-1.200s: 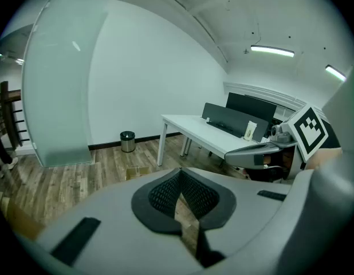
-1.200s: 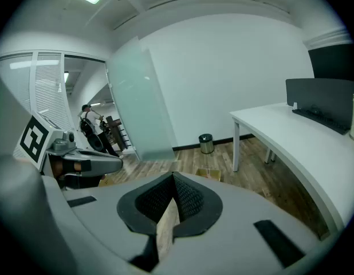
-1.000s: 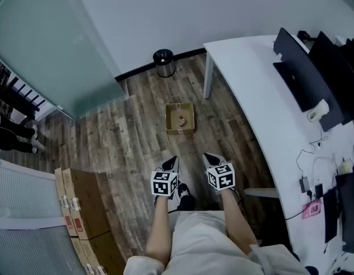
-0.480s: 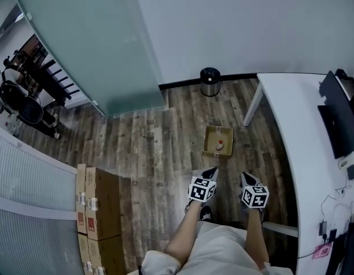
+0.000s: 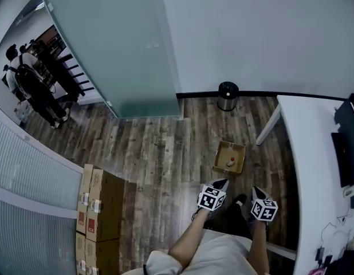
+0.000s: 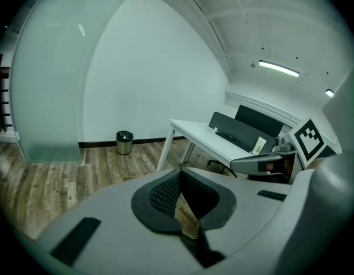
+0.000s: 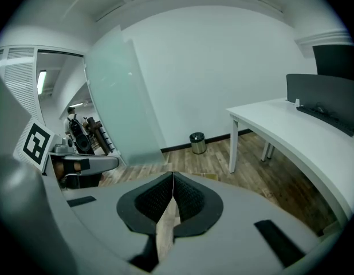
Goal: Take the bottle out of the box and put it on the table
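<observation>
An open cardboard box lies on the wooden floor. In it stands a small bottle with a red cap. My left gripper is held just short of the box's near edge, its jaws shut and empty. To its right my right gripper is also shut on nothing. Both point forward and somewhat down, above the floor. The white table runs along the right side and shows in both gripper views.
A round metal bin stands by the wall beyond the box. A frosted glass partition fills the upper left. Stacked cardboard cartons sit at the lower left. People stand far left. A dark monitor rests on the table.
The whole view has swung as the person walked. The box now lies closer in front of both grippers. Both grippers moved along together and stayed shut.
</observation>
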The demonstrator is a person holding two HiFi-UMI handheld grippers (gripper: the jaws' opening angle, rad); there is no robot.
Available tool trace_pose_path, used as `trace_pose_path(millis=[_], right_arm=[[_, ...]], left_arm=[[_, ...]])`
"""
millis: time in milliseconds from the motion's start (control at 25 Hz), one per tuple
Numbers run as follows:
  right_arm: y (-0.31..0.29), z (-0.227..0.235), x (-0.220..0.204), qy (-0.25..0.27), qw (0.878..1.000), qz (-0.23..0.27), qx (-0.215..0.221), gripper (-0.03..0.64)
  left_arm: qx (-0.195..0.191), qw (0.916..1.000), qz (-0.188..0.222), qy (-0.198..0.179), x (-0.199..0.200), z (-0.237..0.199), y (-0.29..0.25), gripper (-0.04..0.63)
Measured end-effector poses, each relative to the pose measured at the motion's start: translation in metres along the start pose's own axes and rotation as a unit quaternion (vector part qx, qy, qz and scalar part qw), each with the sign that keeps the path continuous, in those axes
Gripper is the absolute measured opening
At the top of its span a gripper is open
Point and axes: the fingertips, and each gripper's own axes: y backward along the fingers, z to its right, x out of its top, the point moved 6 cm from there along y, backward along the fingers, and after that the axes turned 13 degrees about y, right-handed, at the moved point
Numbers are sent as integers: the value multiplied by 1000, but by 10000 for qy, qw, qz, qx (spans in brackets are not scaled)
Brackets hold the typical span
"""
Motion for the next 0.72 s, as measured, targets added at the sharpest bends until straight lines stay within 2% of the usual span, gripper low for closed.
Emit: trace_pose_path(millis=[200,440,600,720], right_arm=[[-35,9,16,35,9998,-26,197,40],[-92,27,40,67,9965,-81,831,40],[-132,60,62,115,9910,-200,1320,38],[-158,90,77,-12,9902,-264,1369,38]], left_arm=[[218,9997,66,-37,20,-21,-12,14],[600,9981,38,116,45,-55,-44,14],[791,9962,-15,369,67,-70,-82,14],[919,9944,-130,505,81,-76,-111,14]])
